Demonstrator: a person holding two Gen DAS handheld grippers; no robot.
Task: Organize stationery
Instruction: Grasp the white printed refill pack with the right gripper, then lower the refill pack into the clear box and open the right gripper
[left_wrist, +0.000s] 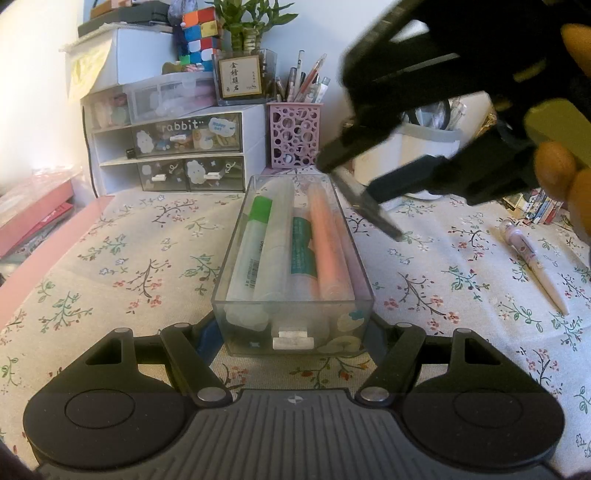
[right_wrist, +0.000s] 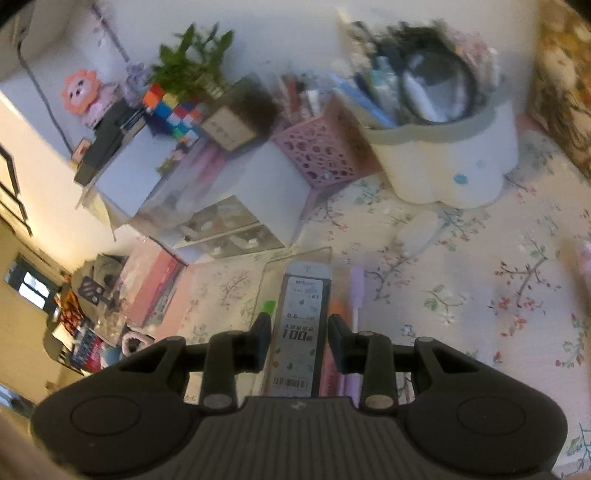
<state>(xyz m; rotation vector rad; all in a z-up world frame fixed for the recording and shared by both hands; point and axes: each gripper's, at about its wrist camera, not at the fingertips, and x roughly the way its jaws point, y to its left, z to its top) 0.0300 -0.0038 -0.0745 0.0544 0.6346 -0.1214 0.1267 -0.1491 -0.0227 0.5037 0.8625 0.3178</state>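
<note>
The left gripper (left_wrist: 293, 332), jaws spread, flanks the clear plastic drawer (left_wrist: 291, 314) of markers at frame centre; the right gripper (right_wrist: 300, 334), upper right, pinches a grey pencil-lead case (right_wrist: 303, 325).

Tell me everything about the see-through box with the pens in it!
The clear plastic box is a long, open-topped drawer that sits flat on the flowery tablecloth. Its front has a small white handle and cloud stickers. Inside, markers lie lengthwise side by side: a green-capped one, a white one, a teal-labelled one and an orange one. The left gripper has a finger on each side of its front end. The right gripper holds a lead refill case above its far end.
</note>
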